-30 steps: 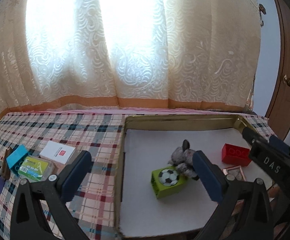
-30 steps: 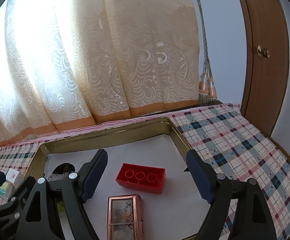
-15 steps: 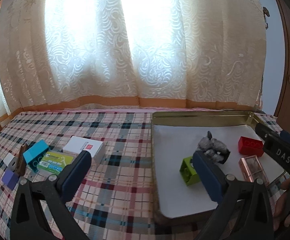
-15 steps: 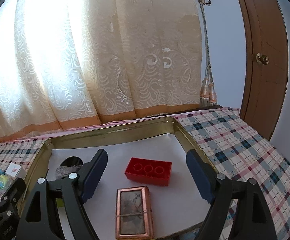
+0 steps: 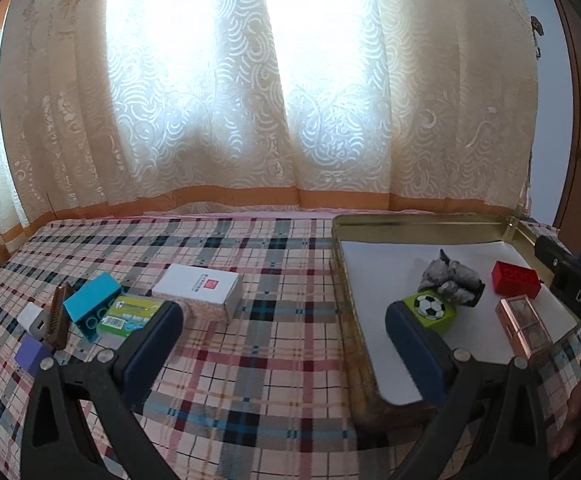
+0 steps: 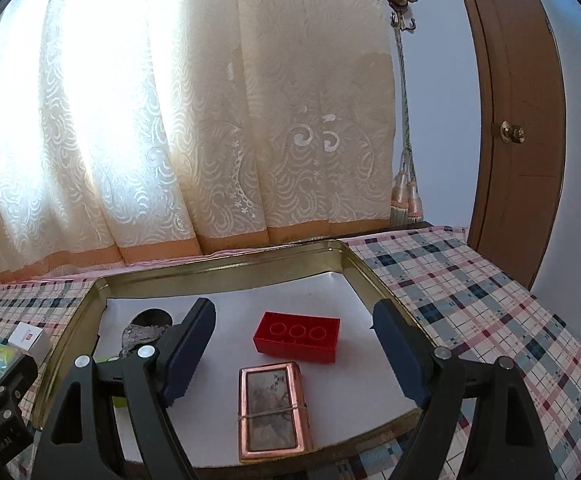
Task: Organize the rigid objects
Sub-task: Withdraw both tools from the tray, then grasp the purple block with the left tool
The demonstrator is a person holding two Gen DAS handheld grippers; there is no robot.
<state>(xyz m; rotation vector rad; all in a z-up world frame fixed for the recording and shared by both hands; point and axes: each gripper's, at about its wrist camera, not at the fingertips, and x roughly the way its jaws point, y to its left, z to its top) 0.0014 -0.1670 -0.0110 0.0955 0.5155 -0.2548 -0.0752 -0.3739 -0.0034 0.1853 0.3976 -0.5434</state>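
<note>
Ahead of your left claw [image 5: 278, 332], off past its left finger, the loose pieces sit bunched on the plaid counter [image 5: 274, 364]: white box [image 5: 200, 288], green packet [image 5: 128, 314], teal brick [image 5: 90, 298], brown comb [image 5: 59, 314], white adapter [image 5: 32, 318], purple block [image 5: 30, 354]. Jaws wide, nothing between. Beyond its right finger lies the gold tray [image 5: 422, 222], holding football cube [image 5: 430, 310], grey lump [image 5: 452, 280], red brick [image 6: 296, 336] and copper case [image 6: 272, 410]. Your right claw [image 6: 294, 354] also gapes, empty, above the brick and case.

Judgement: the white box is light, stiff card; take it across the short sides, gently, since it may dent. Teal brick: hard plastic, slick, so pinch flat faces. The comb is thin; take it by the spine. The copper case looks glazed, so treat it as fragile
</note>
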